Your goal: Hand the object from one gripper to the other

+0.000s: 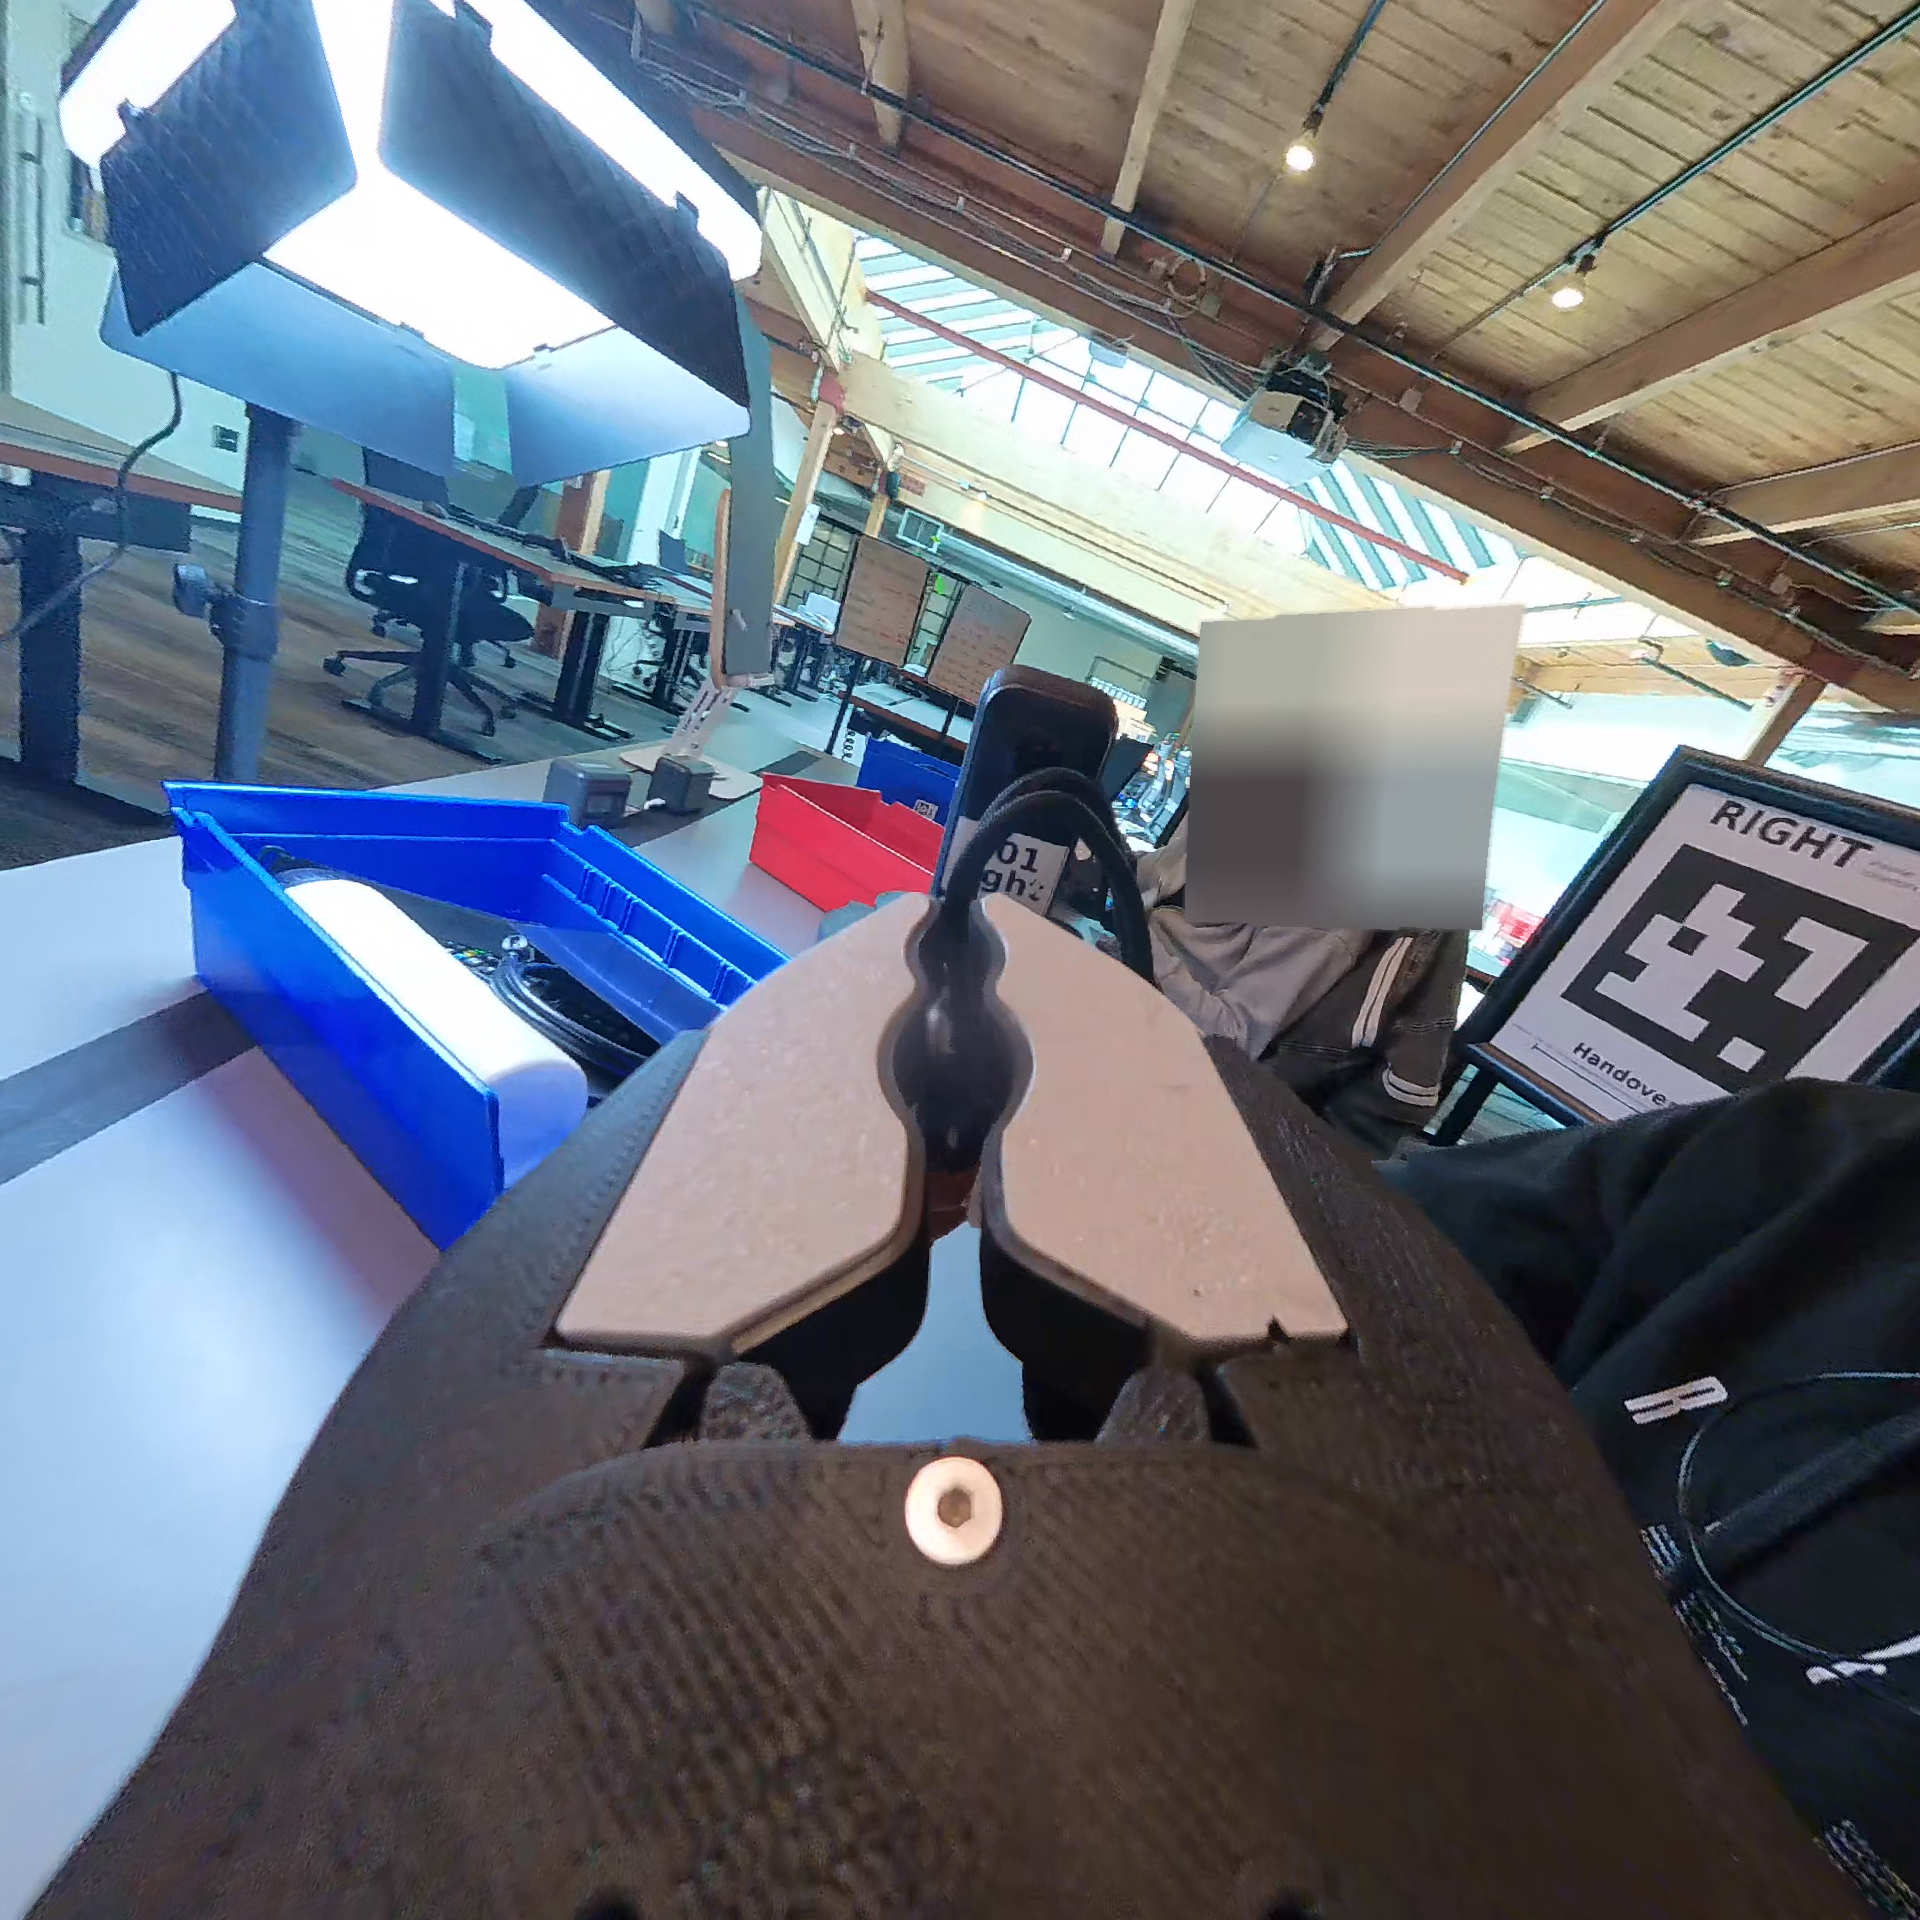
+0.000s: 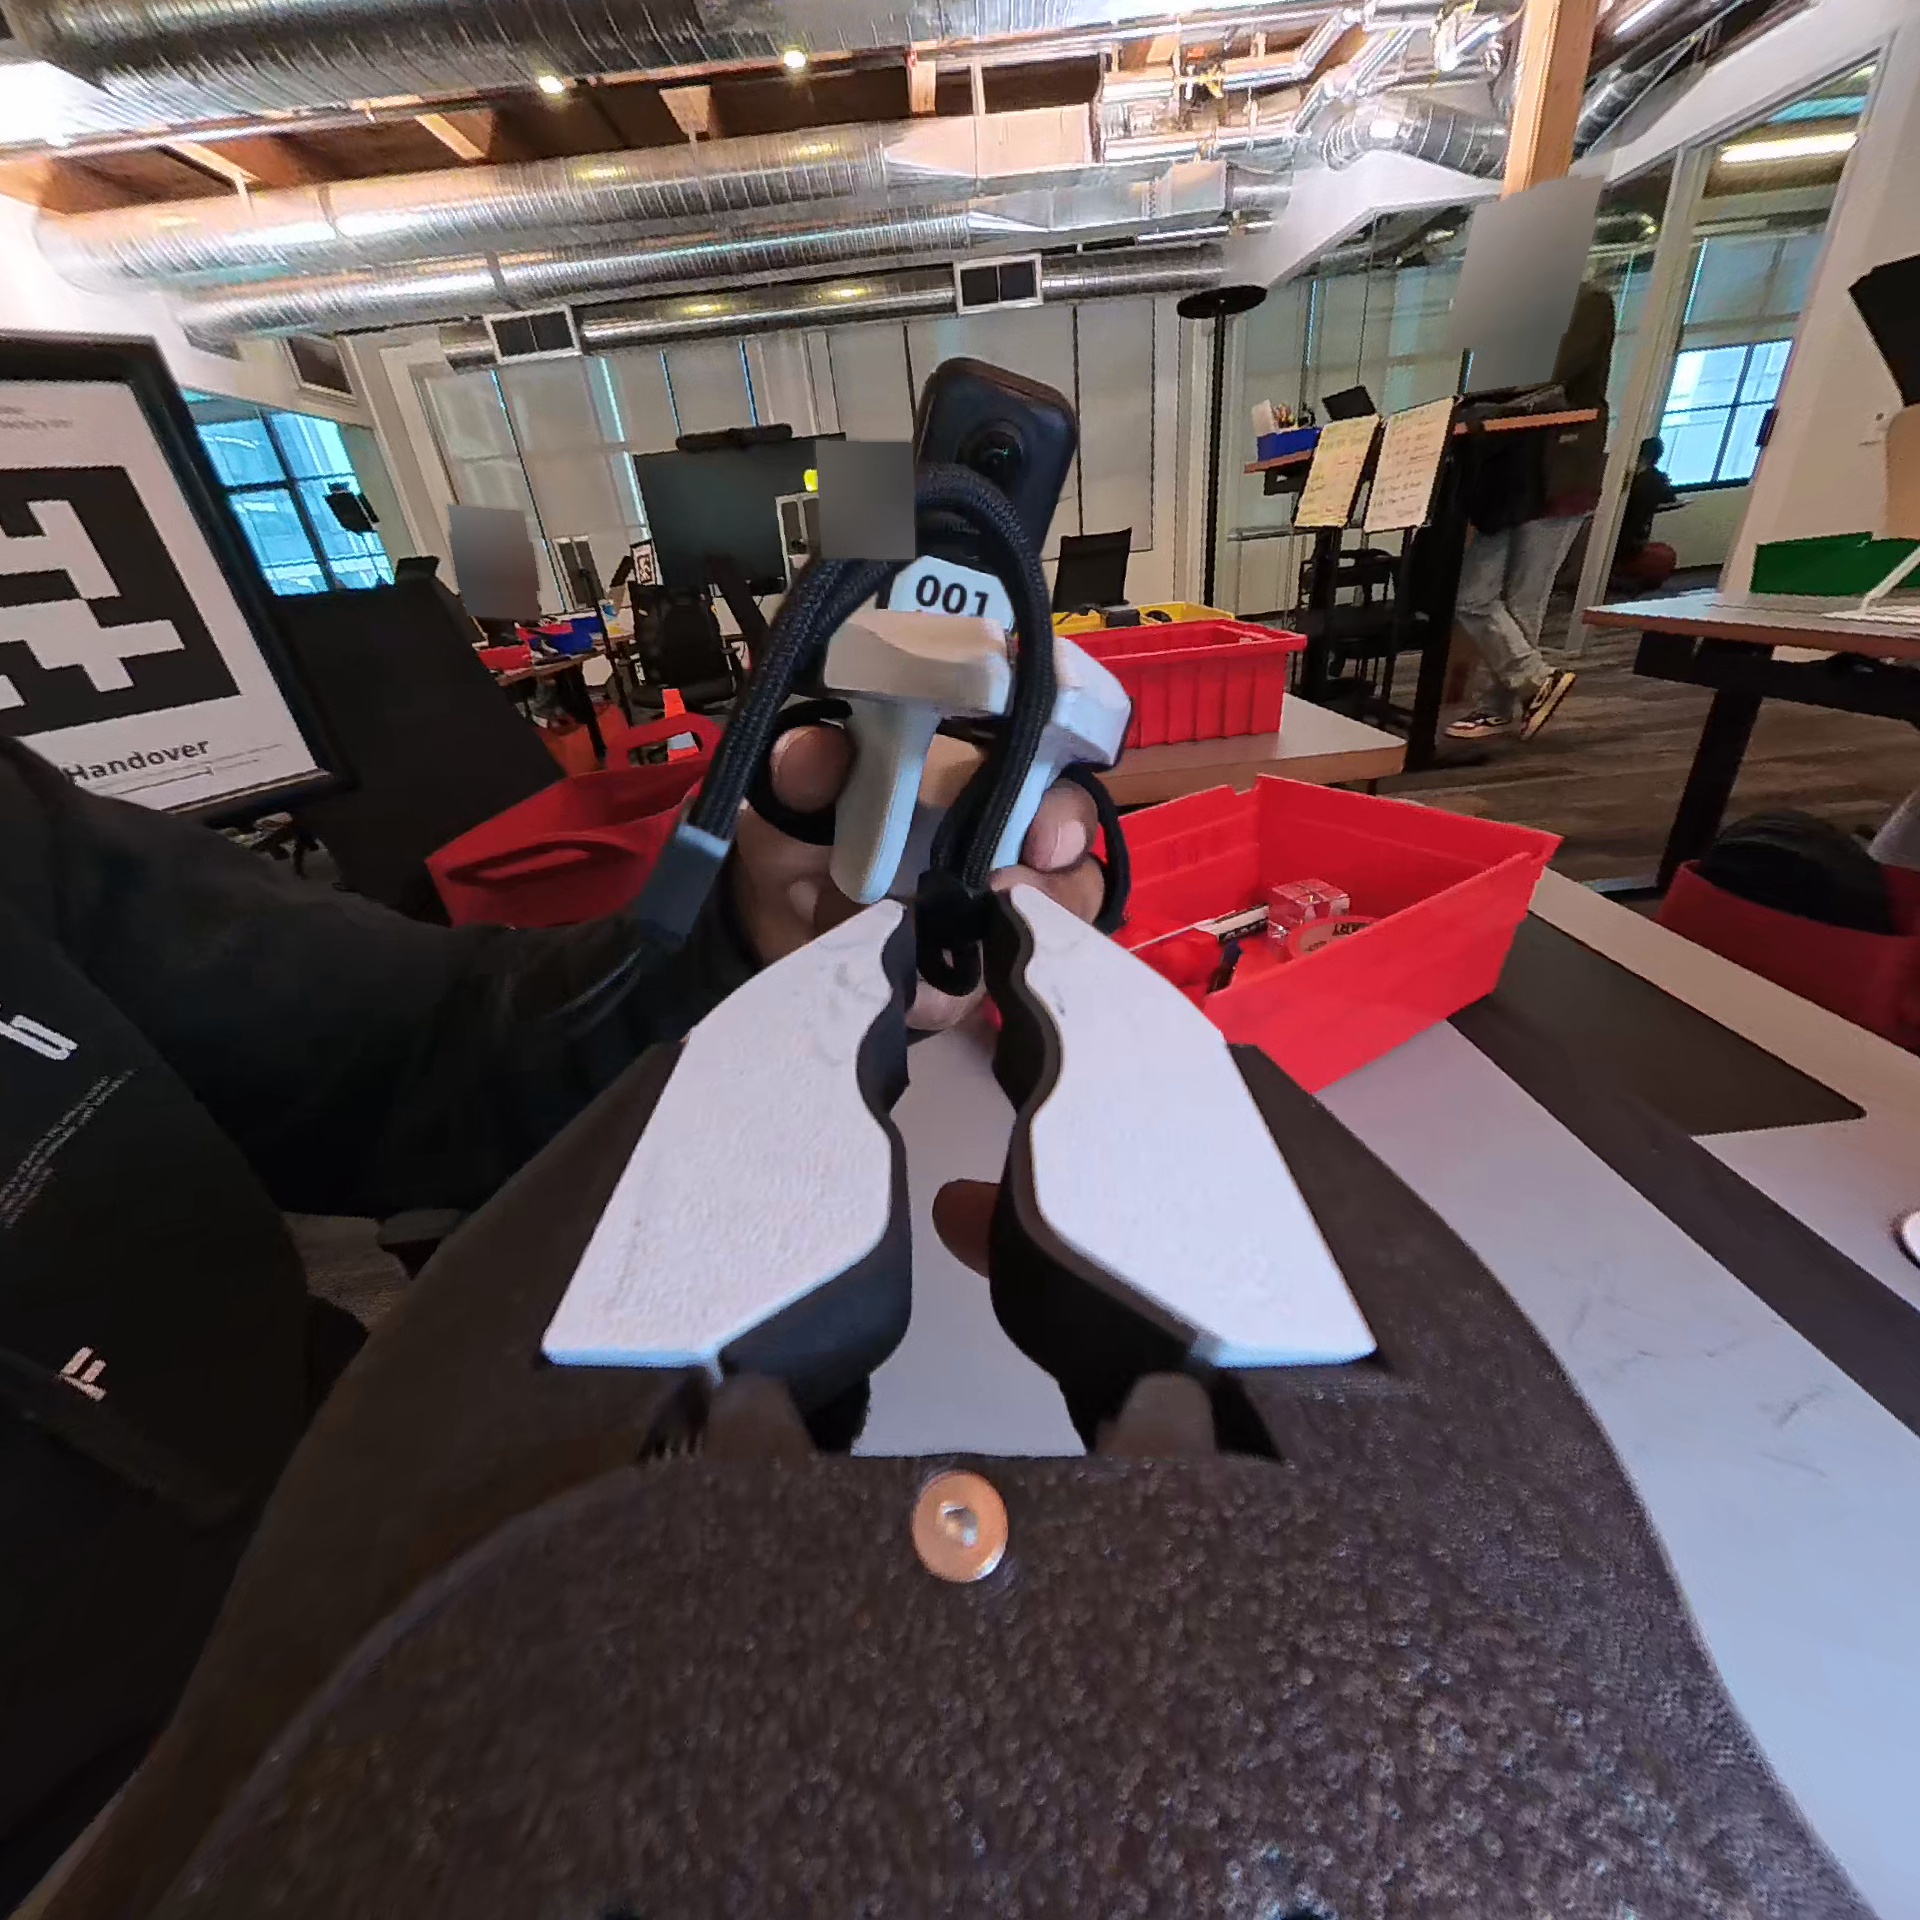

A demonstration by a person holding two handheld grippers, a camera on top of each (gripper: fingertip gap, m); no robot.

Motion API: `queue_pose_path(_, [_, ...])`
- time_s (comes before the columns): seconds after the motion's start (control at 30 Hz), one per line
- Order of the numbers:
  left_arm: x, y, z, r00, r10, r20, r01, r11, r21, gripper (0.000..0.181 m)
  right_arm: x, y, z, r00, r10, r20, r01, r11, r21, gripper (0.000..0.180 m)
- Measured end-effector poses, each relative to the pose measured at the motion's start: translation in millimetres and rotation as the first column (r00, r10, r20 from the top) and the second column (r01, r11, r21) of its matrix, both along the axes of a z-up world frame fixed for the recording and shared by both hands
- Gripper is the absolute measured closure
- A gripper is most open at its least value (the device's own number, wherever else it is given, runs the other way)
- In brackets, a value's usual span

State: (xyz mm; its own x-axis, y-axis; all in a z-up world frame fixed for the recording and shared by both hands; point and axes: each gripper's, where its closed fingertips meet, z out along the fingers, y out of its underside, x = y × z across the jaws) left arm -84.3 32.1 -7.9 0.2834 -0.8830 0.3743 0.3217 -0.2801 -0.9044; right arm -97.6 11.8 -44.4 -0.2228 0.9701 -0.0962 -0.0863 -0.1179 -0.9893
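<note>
The object is a bundled black braided cable [image 1: 961,1039]. My left gripper [image 1: 954,914] is shut on it, with the strands pinched in the wavy grooves between its grey fingers [image 1: 769,1143]. The cable's loops [image 1: 1081,821] rise beyond the tips. In the right wrist view the cable [image 2: 951,935] hangs from the left gripper [image 2: 966,717], which faces me close ahead, held by a hand [image 2: 800,831]. My right gripper [image 2: 951,920] has its jaws narrowly apart, and the cable's lower end sits between the tips, touching both pads. The right gripper's camera body [image 1: 1039,748] shows just behind the left fingertips.
A blue bin [image 1: 343,935] holding a white roll stands at the left on the grey table [image 1: 156,1299]. Red bins [image 2: 1351,935] stand on the table to the right. A framed marker sign [image 1: 1714,956] and a seated person [image 1: 1309,997] are close behind. The tips of both grippers are at nearly the same place.
</note>
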Motion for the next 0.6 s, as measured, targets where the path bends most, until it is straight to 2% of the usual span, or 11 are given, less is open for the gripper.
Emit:
queue_pose_path(0.07, [-3.5,-3.8,6.0,1.000,0.018,-0.006,-0.018,1.000,0.023,0.175,3.8,0.8,7.3,1.000,-0.002,-0.023,0.002,1.000,-0.012,0.168])
queue_pose_path(0.17, [-8.3,-8.3,12.0,0.997,0.060,-0.046,-0.056,0.994,0.089,0.161,11.9,9.0,19.3,0.997,-0.042,-0.062,0.040,0.999,-0.021,0.168])
queue_pose_path(0.4, [10.1,-4.9,-22.4,0.935,0.150,-0.320,-0.088,0.976,0.201,0.162,24.6,16.8,41.4,0.985,-0.090,-0.149,0.083,0.995,-0.053,0.168])
queue_pose_path(0.5, [18.9,-6.1,-25.8,0.902,0.216,-0.374,-0.103,0.949,0.298,0.163,19.6,12.5,38.3,0.987,-0.076,-0.139,0.070,0.996,-0.050,0.168])
queue_pose_path(0.6, [19.9,-8.1,-20.7,0.892,0.261,-0.369,-0.125,0.927,0.354,0.166,14.4,9.1,33.1,0.991,-0.066,-0.120,0.061,0.997,-0.044,0.168])
